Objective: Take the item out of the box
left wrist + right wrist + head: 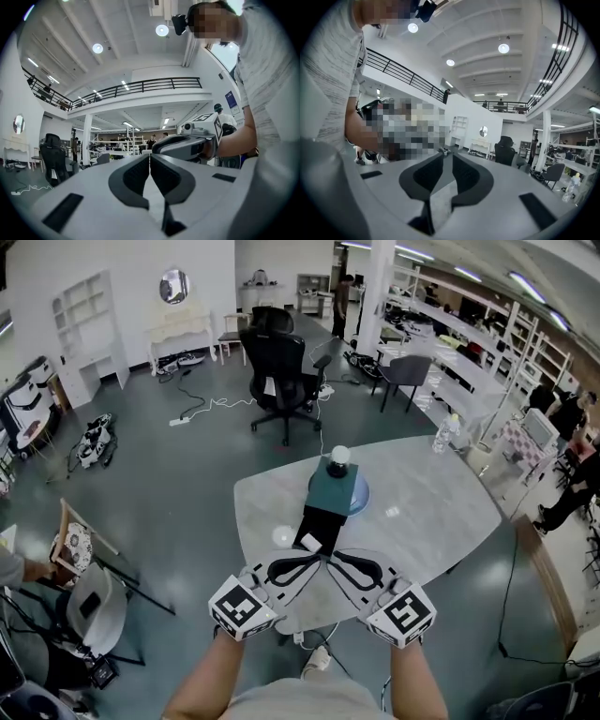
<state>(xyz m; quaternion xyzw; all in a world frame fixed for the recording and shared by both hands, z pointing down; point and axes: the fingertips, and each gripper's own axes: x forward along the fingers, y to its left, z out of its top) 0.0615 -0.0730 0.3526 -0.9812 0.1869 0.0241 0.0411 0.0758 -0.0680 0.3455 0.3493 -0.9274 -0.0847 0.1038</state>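
The box (333,487) is teal and black, the ball (339,455) white, the table (441,507) pale mottled grey.

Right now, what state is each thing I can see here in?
Left tool: shut, empty.
Right tool: slightly open, empty.
Box: on a blue dish, not gripped.
Top ball: resting on the box.
Second ball: loose on the table.
Chair: unoccupied.

Open hall had a glossy grey-green floor (187,474). Black office chair (281,371), white shelving (84,324) and round mirror (173,285) stood behind. Railed mezzanine (140,86) ran under lit round ceiling lights (161,30).
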